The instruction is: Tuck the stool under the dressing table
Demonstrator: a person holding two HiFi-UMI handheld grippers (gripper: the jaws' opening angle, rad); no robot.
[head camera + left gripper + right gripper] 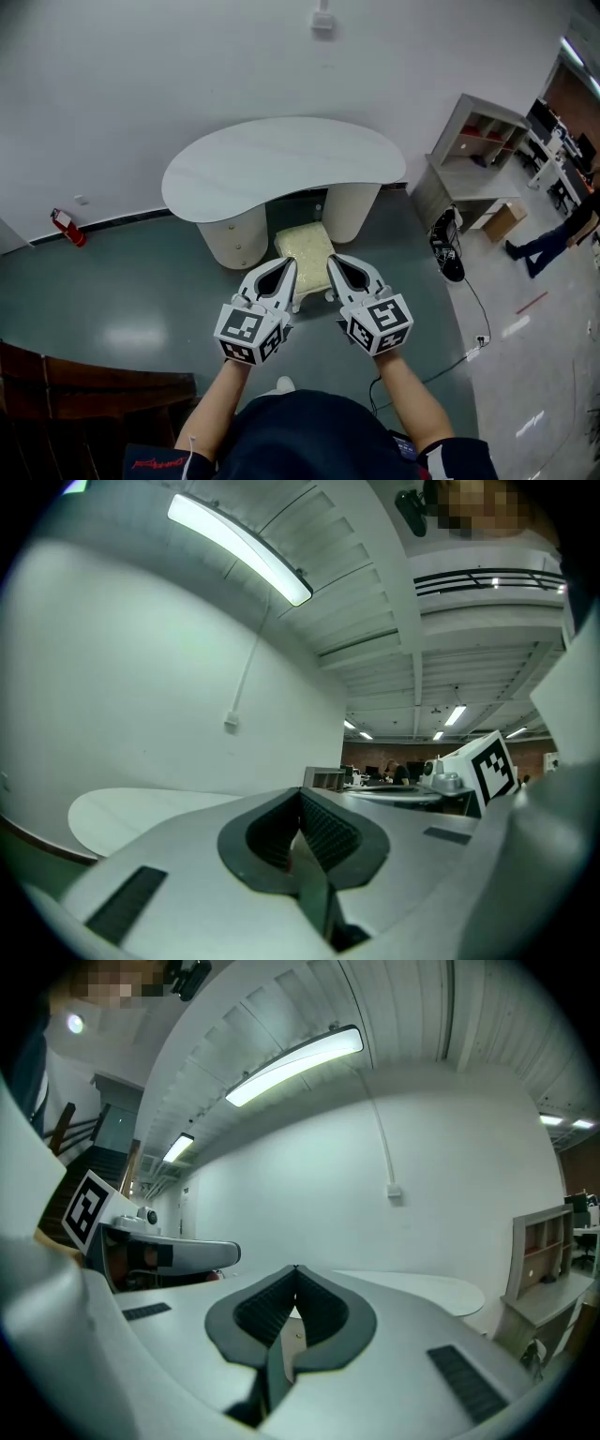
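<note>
left gripper is closed, jaws meeting at the tips with nothing between them. just ahead of both tools i see the stool, partly under the table between its two pedestals, its cushion sticking out toward me. right gripper, beside the left, is likewise closed and empty.

We see the cream cushioned stool only partly: the left gripper and right gripper cover its near corners, and its legs stay mostly hidden.
</note>
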